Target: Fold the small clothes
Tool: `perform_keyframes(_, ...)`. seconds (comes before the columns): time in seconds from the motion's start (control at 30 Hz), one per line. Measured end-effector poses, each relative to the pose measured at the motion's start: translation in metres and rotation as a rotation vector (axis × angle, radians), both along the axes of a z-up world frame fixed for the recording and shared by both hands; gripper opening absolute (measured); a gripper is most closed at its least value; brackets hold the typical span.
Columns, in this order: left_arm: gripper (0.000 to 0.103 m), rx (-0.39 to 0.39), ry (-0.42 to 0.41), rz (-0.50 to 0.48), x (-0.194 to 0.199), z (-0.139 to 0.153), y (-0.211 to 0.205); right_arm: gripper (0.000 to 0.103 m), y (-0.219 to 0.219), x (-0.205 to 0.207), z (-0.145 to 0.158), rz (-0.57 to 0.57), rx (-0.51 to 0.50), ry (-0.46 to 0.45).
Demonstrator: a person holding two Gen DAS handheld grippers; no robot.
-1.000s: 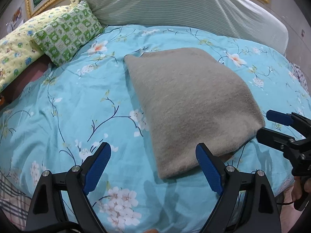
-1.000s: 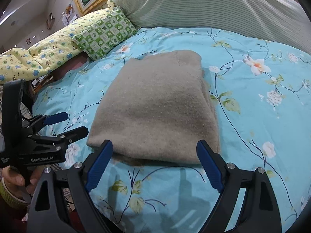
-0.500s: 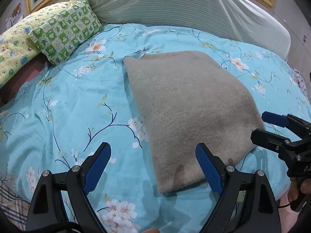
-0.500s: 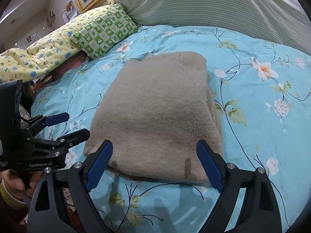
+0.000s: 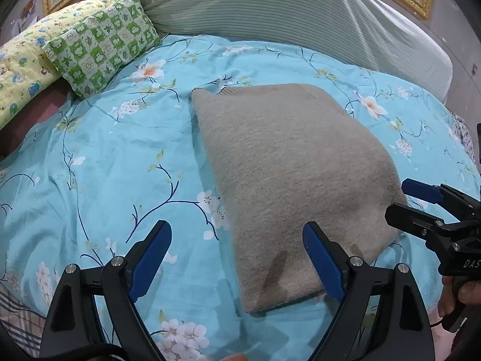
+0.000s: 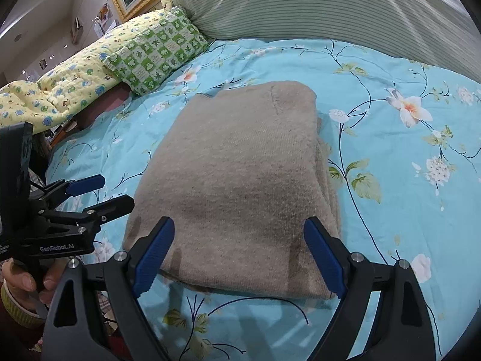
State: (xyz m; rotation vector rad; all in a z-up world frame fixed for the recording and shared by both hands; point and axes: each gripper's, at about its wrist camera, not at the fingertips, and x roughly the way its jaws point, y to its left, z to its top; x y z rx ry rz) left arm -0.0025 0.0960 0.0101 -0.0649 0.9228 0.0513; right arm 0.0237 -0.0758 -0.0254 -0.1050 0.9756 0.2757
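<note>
Both grippers have eased closer over the folded beige sweater [image 6: 240, 186], which lies on the floral turquoise duvet [image 6: 390, 114]. "GenRobot.AI" reads on the left gripper [image 6: 99, 192]; the right gripper [image 6: 237, 258] straddles the sweater's near edge. Both jaws spread, empty.

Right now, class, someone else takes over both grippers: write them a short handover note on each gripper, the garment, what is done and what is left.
Left gripper: open, holding nothing, at the near left corner of the grey sweater.
Right gripper: open, holding nothing, at the sweater's near edge.
Sweater: lies folded in a compact rectangle on the blue floral bedspread, stacked layers showing along its right side.
Done: the folds look finished.
Left: probably one more fold or tidying the edges, if wanted; I cannot tell which is planned.
</note>
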Motion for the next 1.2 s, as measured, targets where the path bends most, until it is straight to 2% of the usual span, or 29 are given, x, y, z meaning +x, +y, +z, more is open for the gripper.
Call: perform_keyframes(1.2, 0.089, -0.014, -0.028, -0.009, -0.009, 0.006, -0.008, 0.088, 0.003, 0.001, -0.003, -0.006, 0.006, -0.018)
